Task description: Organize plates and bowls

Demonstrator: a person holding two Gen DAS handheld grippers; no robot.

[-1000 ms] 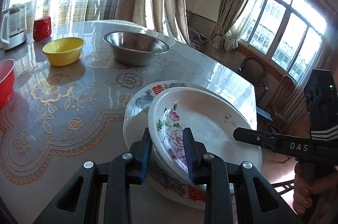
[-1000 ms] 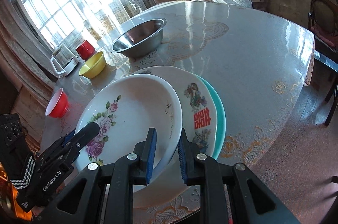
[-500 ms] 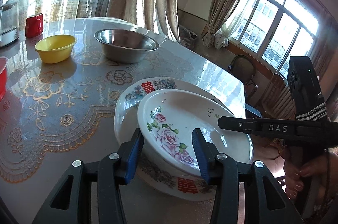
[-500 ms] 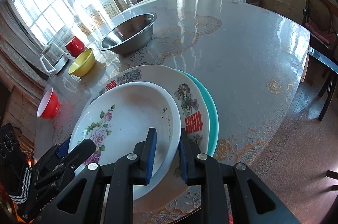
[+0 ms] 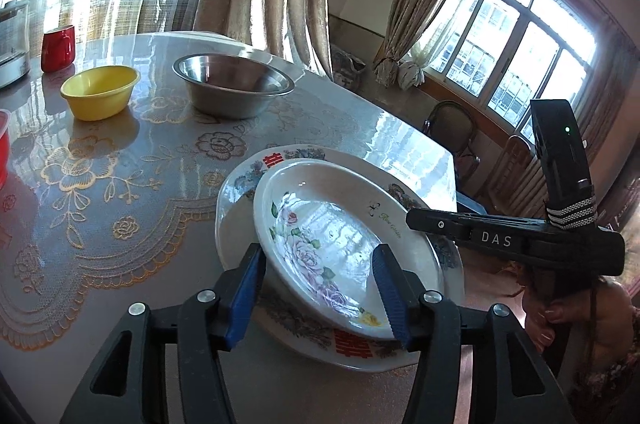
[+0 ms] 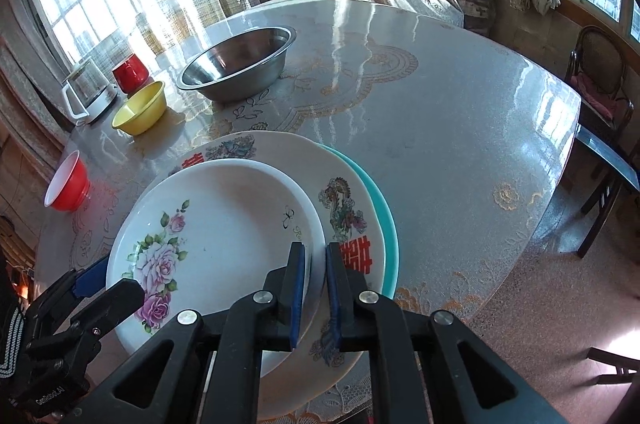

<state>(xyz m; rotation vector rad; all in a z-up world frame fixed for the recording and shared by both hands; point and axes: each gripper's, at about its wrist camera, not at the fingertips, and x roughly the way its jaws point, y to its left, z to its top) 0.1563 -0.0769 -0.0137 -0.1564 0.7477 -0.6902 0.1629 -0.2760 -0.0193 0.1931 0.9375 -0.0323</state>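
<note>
Since a second ago my left gripper [image 5: 318, 294] has let go: its jaws, then clamped on the near rim of the rose plate [image 5: 344, 236], have just been opening and now stand apart on either side of that rim, pads clear of it, plate edge between them. The rose plate, tilted up a second ago, now lies lower in the stack. My right gripper [image 6: 316, 294] is clenched on the opposite rim of the rose plate, blue pads pressed on both faces of the edge. The rose plate rests on the double-happiness plate [image 6: 344, 220], a wider white plate with red characters and a dragon motif, slightly off-centre toward my left side. Under that, a teal plate [image 6: 386, 220] shows only as a crescent along the right edge in the right wrist view. The stack sits on the counter [image 6: 460, 128], near its front edge, on a glossy lace-patterned cover. Farther back: steel bowl [image 5: 234, 90], well apart from the stack; yellow bowl [image 5: 100, 92] to its left; red mug [image 5: 58, 48] behind the yellow bowl; kettle [image 6: 88, 96] just beside the mug; red bowl [image 6: 68, 184] at the counter's left edge. A hand [image 5: 548, 320] grips the right gripper's handle, seen from the left wrist view.
</note>
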